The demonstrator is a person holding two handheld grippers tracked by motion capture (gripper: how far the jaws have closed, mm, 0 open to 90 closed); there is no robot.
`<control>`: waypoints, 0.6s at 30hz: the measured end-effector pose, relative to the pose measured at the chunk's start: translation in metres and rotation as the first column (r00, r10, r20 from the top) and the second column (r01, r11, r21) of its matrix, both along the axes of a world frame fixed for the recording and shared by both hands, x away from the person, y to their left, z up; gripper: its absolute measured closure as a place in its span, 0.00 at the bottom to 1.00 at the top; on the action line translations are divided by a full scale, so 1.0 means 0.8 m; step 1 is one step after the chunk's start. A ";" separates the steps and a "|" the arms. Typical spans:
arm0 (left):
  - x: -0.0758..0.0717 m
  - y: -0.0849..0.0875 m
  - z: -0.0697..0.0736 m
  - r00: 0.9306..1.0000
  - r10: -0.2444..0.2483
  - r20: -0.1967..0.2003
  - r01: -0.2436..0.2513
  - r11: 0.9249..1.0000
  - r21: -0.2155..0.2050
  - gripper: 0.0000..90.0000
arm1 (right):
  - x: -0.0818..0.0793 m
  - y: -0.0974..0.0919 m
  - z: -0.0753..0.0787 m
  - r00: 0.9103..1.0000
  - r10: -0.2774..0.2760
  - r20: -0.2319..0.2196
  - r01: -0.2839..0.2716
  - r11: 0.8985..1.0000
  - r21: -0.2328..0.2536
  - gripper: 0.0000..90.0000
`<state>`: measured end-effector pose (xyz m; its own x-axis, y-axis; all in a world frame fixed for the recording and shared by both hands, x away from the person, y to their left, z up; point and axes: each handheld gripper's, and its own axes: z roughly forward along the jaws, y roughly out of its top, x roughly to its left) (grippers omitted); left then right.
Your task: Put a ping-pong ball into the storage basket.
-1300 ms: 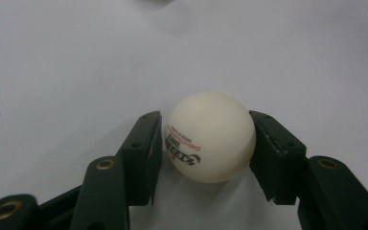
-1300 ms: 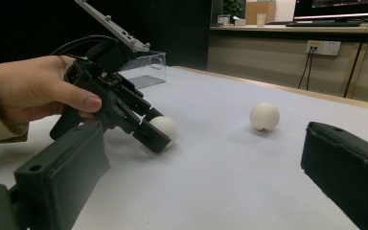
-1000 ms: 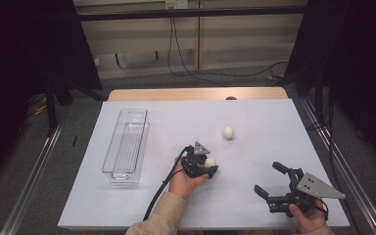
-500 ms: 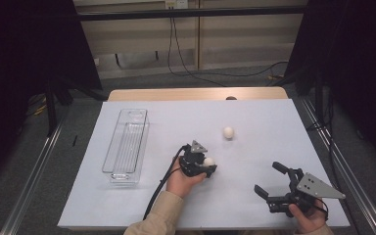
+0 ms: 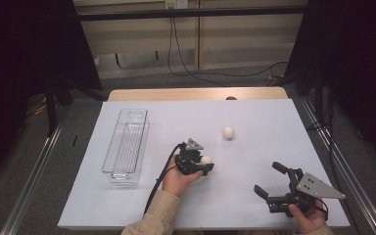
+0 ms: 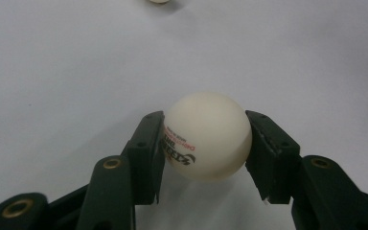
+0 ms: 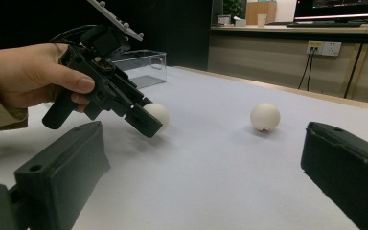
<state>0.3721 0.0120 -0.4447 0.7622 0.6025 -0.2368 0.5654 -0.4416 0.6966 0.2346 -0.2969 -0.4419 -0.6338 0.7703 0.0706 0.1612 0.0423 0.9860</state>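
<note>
left claw tipped down, squeezing white ball | right claw low over bench, lying flat, wide apart, holding nothing

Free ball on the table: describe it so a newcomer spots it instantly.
On the white table, look right of the clear plastic bin, near the middle. The free ball lies alone there, beyond the left gripper. Unlike the printed ball clamped in that gripper, nothing touches it.

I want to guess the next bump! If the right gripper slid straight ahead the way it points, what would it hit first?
Probably the left gripper, shut on its white ball. The right gripper, jaws open, aims roughly there, though the loose ball lies close to that line.
</note>
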 end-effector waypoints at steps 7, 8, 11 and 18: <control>0.002 0.006 0.004 1.000 0.005 -0.005 -0.005 1.000 -0.006 0.57 | 0.000 0.000 0.000 1.000 0.003 -0.002 -0.003 1.000 -0.001 0.01; 0.002 0.007 0.004 1.000 0.007 -0.007 -0.007 1.000 -0.007 0.57 | 0.000 0.000 0.000 1.000 0.003 -0.003 -0.003 1.000 0.001 0.01; 0.002 0.008 0.004 1.000 0.007 -0.016 -0.007 1.000 -0.007 0.57 | 0.000 0.000 0.000 1.000 0.003 -0.002 -0.003 1.000 0.000 0.01; 0.003 0.010 0.006 1.000 0.008 -0.022 -0.008 1.000 -0.005 0.57 | 0.000 0.001 0.000 1.000 0.004 -0.001 -0.004 1.000 0.001 0.01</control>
<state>0.3742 0.0202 -0.4400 0.7522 0.6068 -0.2569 0.5841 -0.4334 0.6863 0.2345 -0.2964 -0.4417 -0.6369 0.7676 0.0723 0.1623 0.0418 0.9859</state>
